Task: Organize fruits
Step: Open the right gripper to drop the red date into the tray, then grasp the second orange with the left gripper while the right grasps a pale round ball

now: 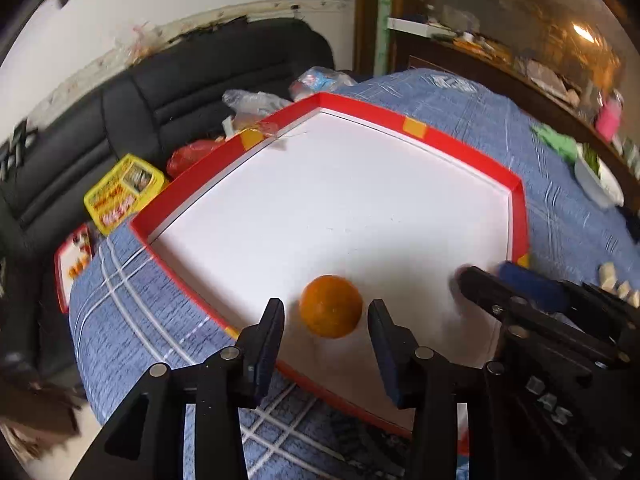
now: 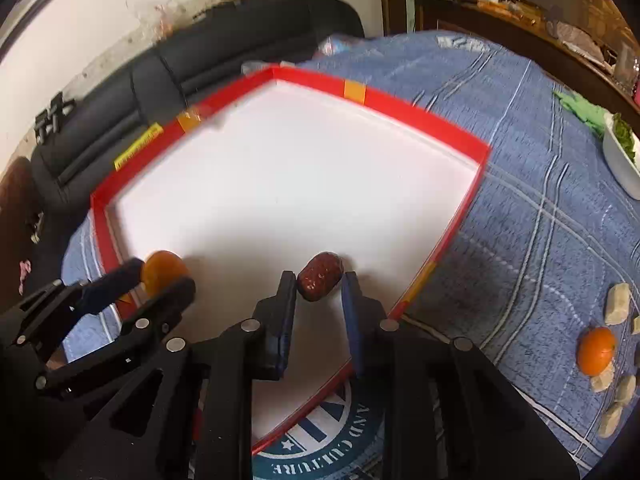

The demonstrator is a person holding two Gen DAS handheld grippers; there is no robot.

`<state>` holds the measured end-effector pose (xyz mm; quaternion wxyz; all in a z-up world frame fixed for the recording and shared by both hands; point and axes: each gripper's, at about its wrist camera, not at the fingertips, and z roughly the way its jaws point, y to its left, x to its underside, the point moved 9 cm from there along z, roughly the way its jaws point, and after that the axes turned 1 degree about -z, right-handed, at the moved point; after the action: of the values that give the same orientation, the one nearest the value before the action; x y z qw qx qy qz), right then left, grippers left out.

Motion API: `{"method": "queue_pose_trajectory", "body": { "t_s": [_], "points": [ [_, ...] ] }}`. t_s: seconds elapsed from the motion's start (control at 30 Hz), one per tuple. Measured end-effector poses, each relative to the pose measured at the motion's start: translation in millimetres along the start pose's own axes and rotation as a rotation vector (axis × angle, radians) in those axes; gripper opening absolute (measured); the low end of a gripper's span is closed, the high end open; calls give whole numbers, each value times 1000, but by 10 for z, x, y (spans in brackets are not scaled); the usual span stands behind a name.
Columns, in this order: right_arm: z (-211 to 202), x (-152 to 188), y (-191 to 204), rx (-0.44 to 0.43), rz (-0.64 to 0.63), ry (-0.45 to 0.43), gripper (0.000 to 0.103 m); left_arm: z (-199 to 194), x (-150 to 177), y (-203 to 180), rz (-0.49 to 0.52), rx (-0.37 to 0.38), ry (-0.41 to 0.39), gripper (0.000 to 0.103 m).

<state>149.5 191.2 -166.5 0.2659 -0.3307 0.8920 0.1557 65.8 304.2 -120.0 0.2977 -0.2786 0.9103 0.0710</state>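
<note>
A: Item one, nearest?

B: Left gripper point(image 1: 326, 312), black frame with dark blue pads. Jaws parted; a round orange tangerine point(image 1: 331, 306) sits between the fingertips with a clear gap on each side, resting on the white floor of the tray.

A: Item two?

B: Right gripper point(image 2: 319, 280), same make. Jaws slightly apart around an oval, dark red, wrinkled date-like fruit point(image 2: 320, 276). The left pad is at the fruit's edge; a thin gap shows at the right pad. Whether the left pad actually presses I cannot tell. Fruit lies on the tray floor.

A: The container?

B: Shallow rectangular cardboard tray, red rim point(image 2: 416, 106) and white inside, with orange tape patches on the walls. Both fruits lie near its front edge, the tangerine towards the left corner.

A: Under it?

B: Blue checked cloth point(image 2: 520, 184) over the table.

A: Loose stock?

B: A second orange tangerine point(image 2: 596, 350) on the cloth to the right, touching pale beige chunks point(image 2: 618, 302).

A: Farther back?

B: White oblong dish with greens point(image 2: 622, 160), yellow printed packet point(image 1: 124, 194), black padded sofa point(image 1: 168, 92).
</note>
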Motion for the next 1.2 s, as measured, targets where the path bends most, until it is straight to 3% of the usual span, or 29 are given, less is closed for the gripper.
{"method": "queue_pose_trajectory", "body": {
  "t_s": [0.07, 0.1, 0.17, 0.3, 0.4, 0.57, 0.7, 0.8, 1.0, 1.03, 1.17, 1.2],
  "points": [
    [-168, -38, -51, -4, 12, -53, 53, -98, -29, 44, -61, 8, -22, 60],
    [-280, -59, -78, -21, 25, -87, 56, -183, -57, 58, -100, 26, -54, 71],
    [-560, -83, -140, -68, 51, -157, 66, -341, -97, 36, -133, 55, -121, 74],
    [-1099, 19, -360, -39, 47, -273, 66, -659, -103, -227, -85, 121, -232, 74],
    [-1422, 237, -704, 23, 81, -315, 66, -836, -53, -604, 13, 198, -288, 74],
    [-1648, 910, -1538, 205, 183, -266, 66, -915, 124, -1337, 223, 297, -308, 74],
    [-1621, 1305, -2089, 263, 296, -194, 66, -746, 284, -1838, 331, 358, -249, 74],
    [-1609, 1394, -2245, 265, 315, -174, 66, -636, 337, -2039, 374, 364, -222, 74],
    [-1367, 1241, -2204, 287, 239, -124, 65, -506, 358, -2227, 383, 364, -204, 75],
    [-1291, 1226, -2212, 286, 232, -102, 62, -481, 353, -2251, 387, 366, -201, 75],
    [-1182, 1265, -2253, 312, 231, -83, 23, -363, 366, -2499, 437, 375, -185, 75],
    [-1192, 1274, -2253, 301, 237, -86, 23, -336, 359, -2557, 443, 377, -182, 75]
  ]
}}
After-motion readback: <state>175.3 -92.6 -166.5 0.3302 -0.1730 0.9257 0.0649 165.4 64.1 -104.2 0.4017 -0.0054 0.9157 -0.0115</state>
